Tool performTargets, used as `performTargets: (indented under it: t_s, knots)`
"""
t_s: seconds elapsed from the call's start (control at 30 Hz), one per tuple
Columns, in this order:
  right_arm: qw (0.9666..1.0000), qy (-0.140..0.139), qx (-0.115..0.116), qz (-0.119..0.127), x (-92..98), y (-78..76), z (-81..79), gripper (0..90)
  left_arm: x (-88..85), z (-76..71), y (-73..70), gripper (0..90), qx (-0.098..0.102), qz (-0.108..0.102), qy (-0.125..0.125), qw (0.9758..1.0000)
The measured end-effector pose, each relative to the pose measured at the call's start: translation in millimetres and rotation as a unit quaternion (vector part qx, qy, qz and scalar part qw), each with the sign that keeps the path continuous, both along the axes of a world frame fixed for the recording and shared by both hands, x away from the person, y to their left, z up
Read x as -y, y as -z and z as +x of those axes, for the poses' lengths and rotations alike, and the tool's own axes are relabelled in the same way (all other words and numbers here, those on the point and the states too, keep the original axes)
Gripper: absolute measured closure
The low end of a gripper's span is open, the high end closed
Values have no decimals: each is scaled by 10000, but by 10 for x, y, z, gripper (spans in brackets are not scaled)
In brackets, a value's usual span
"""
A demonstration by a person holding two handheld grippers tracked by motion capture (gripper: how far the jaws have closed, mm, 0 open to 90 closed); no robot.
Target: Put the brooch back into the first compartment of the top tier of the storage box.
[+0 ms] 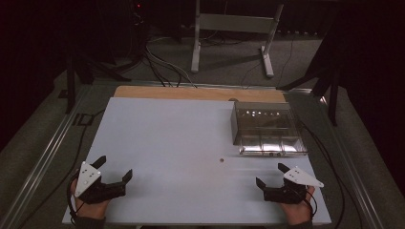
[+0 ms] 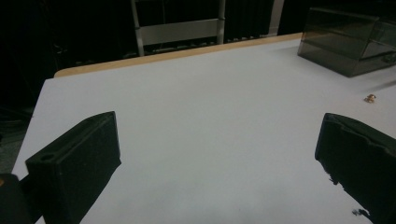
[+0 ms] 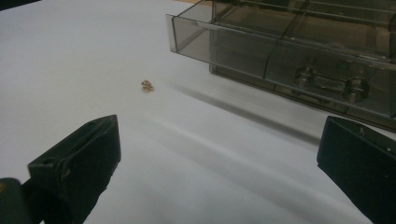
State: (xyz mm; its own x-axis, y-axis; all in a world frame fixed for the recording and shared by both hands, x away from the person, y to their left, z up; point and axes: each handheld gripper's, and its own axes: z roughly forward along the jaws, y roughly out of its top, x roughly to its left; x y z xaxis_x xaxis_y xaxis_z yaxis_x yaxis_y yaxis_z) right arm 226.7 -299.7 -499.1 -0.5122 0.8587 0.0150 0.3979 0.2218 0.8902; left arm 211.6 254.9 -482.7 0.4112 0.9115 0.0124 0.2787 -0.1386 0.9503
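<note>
A tiny brass-coloured piece (image 1: 221,161) lies on the white table top (image 1: 172,138), left of a smoky clear plastic drawer box (image 1: 265,126) at the right. Seen along the right gripper's jaws, the piece (image 3: 147,86) sits ahead and the box (image 3: 299,51) shows its drawer pulled out, a metal handle on its front. My left gripper (image 1: 114,168) rests open near the front left corner, nothing between its jaws. My right gripper (image 1: 272,174) rests open near the front right, below the box. From the left gripper the piece (image 2: 370,98) and the box (image 2: 348,39) appear far right.
A wooden strip (image 1: 200,93) runs along the table's far edge. Beyond it stand a metal frame (image 1: 234,33) and cables (image 1: 162,67) on the grey floor. Metal rails (image 1: 45,148) flank the table on both sides.
</note>
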Motion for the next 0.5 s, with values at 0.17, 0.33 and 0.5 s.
performTargets:
  t_s: [0.17,0.33,0.5]
  knots:
    - [10000,4,10,-13,-6,2,-6,3,-8,8,11,7,-12,-15,-38,10000]
    - [10000,18,1,42,5,-2,-6,3,-16,14,21,7,-24,26,-84,10000]
    - [10000,73,-37,30,-4,2,-6,2,-20,16,28,7,-14,42,-136,9999]
